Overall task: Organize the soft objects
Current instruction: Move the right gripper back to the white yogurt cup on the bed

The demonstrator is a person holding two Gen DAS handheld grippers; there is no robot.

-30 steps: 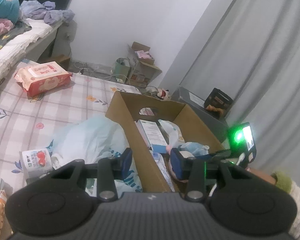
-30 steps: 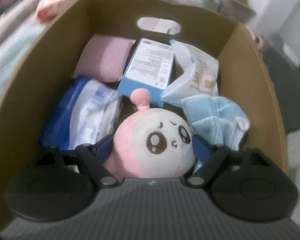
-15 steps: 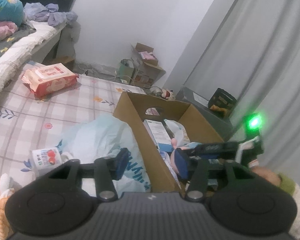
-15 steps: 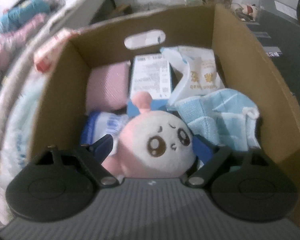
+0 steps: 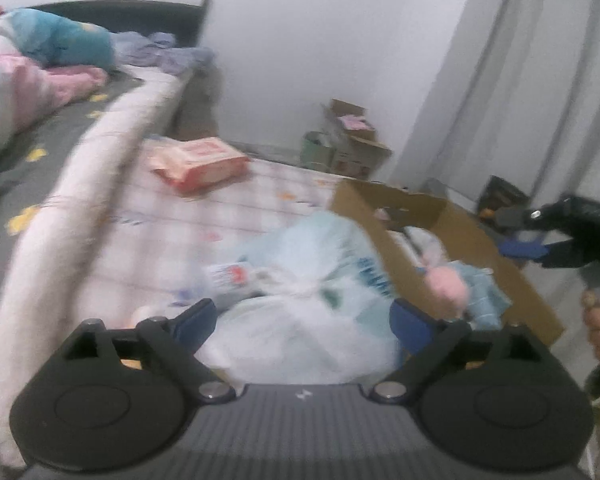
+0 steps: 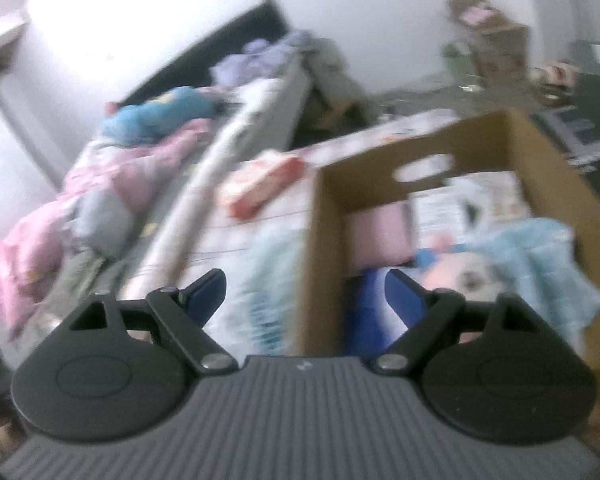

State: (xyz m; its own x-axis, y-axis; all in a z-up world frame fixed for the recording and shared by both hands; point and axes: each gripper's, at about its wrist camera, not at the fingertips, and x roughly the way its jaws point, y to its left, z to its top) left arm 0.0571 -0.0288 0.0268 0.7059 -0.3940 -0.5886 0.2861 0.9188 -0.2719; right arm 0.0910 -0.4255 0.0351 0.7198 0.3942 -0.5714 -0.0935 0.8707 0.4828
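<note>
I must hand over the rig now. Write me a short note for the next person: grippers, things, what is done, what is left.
Left gripper: jaws opening, nothing pressed, the pale plastic bag in front of it.
Right gripper: open, empty, above the wall of the cardboard box.
Done: the pink plush toy lies in the box beside the blue cloth.
Left: the bag, the red wipes pack and the small roll are outside on the checked sheet.

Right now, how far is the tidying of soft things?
Done: the plush, blue cloth and pink pad lie in the box. In hand: nothing; the right gripper is open and the left gripper is opening, empty. Left: the bag and pink pack outside the box.
</note>
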